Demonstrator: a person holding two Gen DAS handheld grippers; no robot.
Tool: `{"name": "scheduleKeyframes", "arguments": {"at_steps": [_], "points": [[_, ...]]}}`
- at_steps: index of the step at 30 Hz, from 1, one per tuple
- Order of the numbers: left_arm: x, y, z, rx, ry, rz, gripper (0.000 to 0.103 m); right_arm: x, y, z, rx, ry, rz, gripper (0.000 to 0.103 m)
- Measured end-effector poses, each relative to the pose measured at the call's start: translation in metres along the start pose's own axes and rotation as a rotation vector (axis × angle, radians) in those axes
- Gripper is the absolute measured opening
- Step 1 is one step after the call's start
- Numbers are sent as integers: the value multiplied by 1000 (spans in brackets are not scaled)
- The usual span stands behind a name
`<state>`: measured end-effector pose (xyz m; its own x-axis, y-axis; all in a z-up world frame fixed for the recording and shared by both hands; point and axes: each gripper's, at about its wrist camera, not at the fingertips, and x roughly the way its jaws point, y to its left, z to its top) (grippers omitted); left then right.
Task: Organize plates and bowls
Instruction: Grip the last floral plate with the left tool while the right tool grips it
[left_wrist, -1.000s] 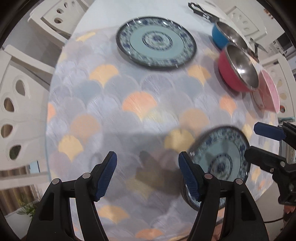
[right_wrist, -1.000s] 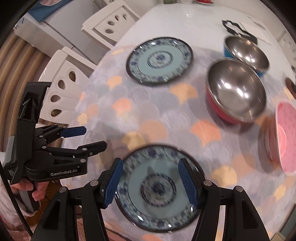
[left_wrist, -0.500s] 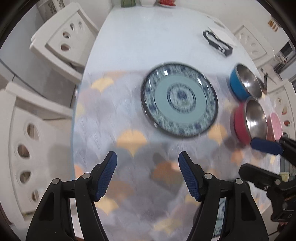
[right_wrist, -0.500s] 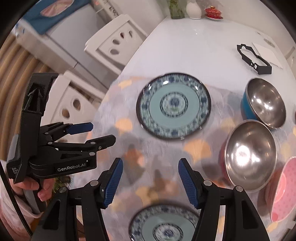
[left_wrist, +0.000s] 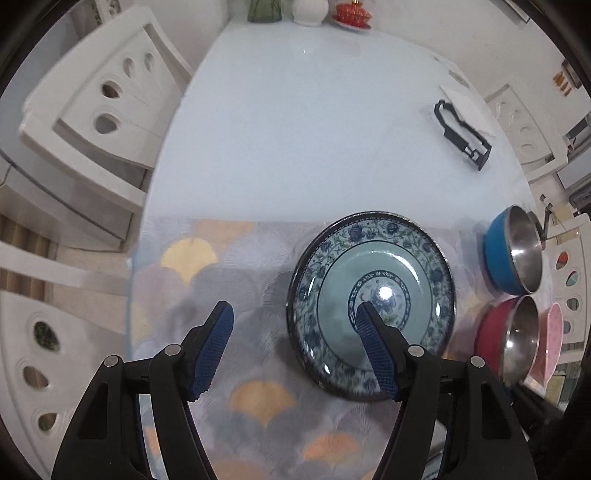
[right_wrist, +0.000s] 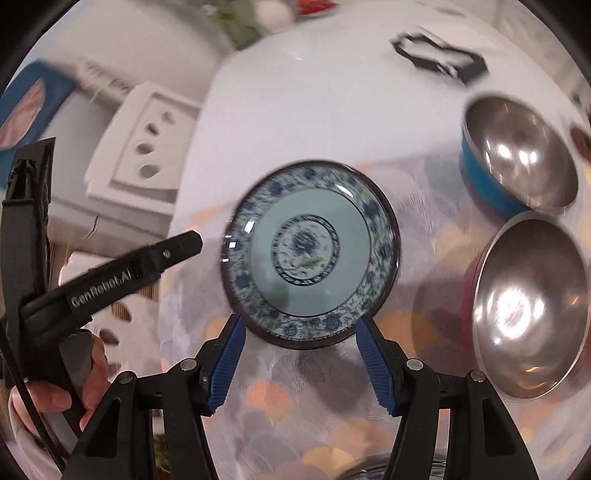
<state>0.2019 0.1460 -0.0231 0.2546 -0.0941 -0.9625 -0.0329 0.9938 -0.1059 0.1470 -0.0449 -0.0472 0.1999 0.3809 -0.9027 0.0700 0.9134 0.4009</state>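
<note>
A blue-patterned plate (left_wrist: 371, 295) lies on the scalloped placemat (left_wrist: 240, 288); it also shows in the right wrist view (right_wrist: 310, 251). My left gripper (left_wrist: 295, 332) is open, its right finger over the plate's middle, its left finger over the mat. My right gripper (right_wrist: 299, 354) is open, just short of the plate's near rim. A blue steel bowl (left_wrist: 513, 251), a red steel bowl (left_wrist: 506, 339) and a pink dish (left_wrist: 552, 339) stand at the right. In the right wrist view the blue bowl (right_wrist: 517, 158) and red bowl (right_wrist: 532, 306) are right of the plate.
A black frame (left_wrist: 461, 134) and a white card (left_wrist: 467, 109) lie on the bare white table (left_wrist: 314, 129) beyond. Vases and a red dish (left_wrist: 351, 14) stand at the far end. White chairs (left_wrist: 96, 107) line the left edge. The left gripper's body (right_wrist: 110, 277) shows in the right wrist view.
Both grippers have moved forward to the far plate. The near plate has dropped out of view. Both grippers stay open.
</note>
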Motion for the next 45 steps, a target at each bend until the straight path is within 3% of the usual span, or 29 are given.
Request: {"name": "scheduleKeyframes", "arguments": {"at_steps": [8, 14, 22, 28, 45], "points": [[45, -5, 4, 14, 45, -22, 66, 21, -13, -9, 99, -62, -150, 60], [65, -10, 6, 27, 52, -22, 67, 36, -28, 3, 126, -68, -184, 60], [66, -18, 5, 75, -10, -29, 72, 50, -15, 16, 18, -103, -218, 60], [66, -30, 4, 143, -3, -66, 72, 53, -13, 22, -45, -90, -180, 62], [45, -30, -9, 193, -17, -17, 71, 48, -17, 19, -48, 4, -55, 62]]}}
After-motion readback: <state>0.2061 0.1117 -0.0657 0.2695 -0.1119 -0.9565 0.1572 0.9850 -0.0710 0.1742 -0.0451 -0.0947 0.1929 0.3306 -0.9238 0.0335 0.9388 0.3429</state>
